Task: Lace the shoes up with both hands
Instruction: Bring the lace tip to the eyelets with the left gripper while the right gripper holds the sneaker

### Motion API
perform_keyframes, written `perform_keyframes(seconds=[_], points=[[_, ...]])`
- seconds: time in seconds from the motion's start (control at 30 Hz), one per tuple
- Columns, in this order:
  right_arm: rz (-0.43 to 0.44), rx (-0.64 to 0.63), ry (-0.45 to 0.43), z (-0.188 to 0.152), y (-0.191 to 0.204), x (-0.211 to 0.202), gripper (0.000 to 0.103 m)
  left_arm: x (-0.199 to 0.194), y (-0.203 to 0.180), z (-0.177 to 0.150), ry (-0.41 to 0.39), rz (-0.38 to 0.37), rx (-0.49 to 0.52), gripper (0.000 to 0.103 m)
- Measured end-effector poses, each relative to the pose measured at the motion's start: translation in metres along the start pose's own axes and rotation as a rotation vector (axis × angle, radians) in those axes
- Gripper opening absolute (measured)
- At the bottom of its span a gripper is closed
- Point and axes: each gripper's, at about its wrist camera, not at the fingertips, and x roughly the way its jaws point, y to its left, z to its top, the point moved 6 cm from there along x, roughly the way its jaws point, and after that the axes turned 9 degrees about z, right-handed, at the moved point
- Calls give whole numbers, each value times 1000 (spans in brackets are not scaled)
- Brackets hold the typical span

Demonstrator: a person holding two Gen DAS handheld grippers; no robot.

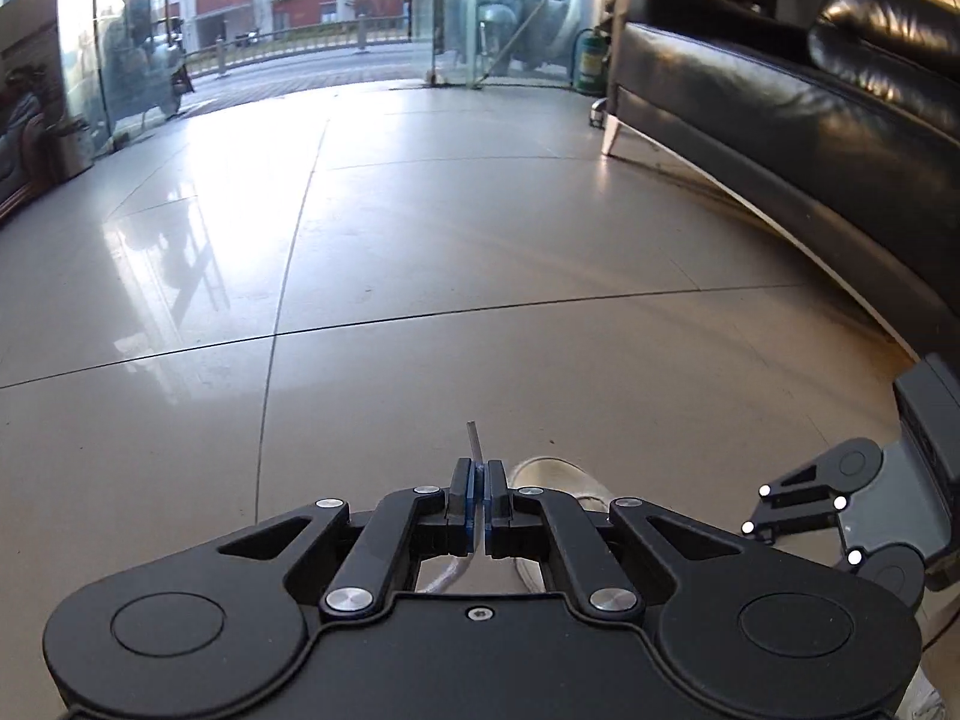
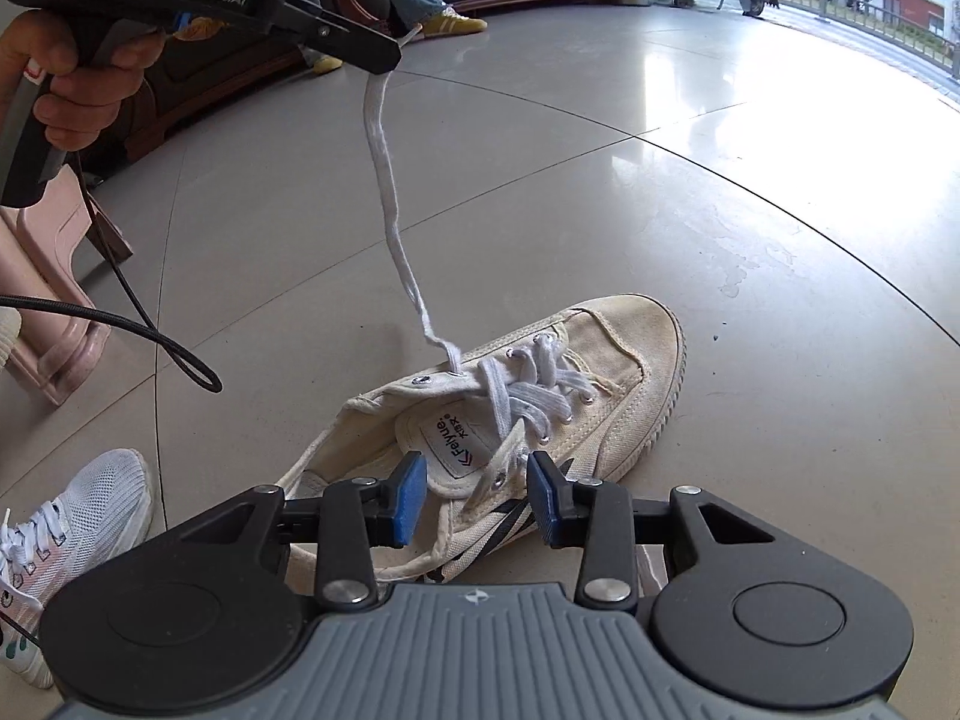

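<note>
A cream canvas shoe [image 2: 606, 384] lies on the tiled floor, toe pointing away, partly threaded with a white lace [image 2: 384, 180]. One lace end rises taut from a left-side eyelet [image 2: 454, 369] up to my left gripper [image 2: 390, 59], held in a hand [image 2: 66, 84]. In the left wrist view, the left gripper [image 1: 479, 483] is shut on the lace, its tip [image 1: 474, 438] poking out above the pads; the shoe's toe [image 1: 555, 473] shows just behind. My right gripper [image 2: 477, 499] hovers open over the shoe's tongue; a loose lace strand [image 2: 501, 462] lies between its blue pads [image 2: 409, 501], untouched. It also appears as the right gripper [image 1: 804, 516].
A black leather sofa [image 1: 780, 114] lines the right side, with glass doors [image 1: 480, 18] beyond. A pink stool [image 2: 54, 276], a black cable [image 2: 150, 330] and a person's white sneaker [image 2: 84, 516] sit at the left. Another person's yellow shoes [image 2: 456, 23] stand by a wooden sofa.
</note>
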Motion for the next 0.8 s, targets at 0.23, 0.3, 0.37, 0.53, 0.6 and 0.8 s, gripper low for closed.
perform_keyframes(seconds=[0.23, 0.3, 0.37, 0.53, 0.6, 0.8], points=[[-83, -61, 44, -1, 0, 6, 14, 33, -76, -67, 98, -112, 283, 0], [-84, -70, 70, -1, 2, 14, 14, 39, -83, -73, 101, -123, 305, 0], [-84, -84, 84, 0, 6, 20, 14, 40, -82, -77, 90, -127, 322, 0], [-67, -64, 92, -2, 6, 15, 14, 45, -84, -91, 54, -113, 436, 0], [-63, -68, 97, -3, 8, 15, 14, 50, -85, -95, 53, -110, 452, 0], [-78, -49, 128, -12, 2, 29, 14, 58, -94, -101, 66, -130, 483, 0]])
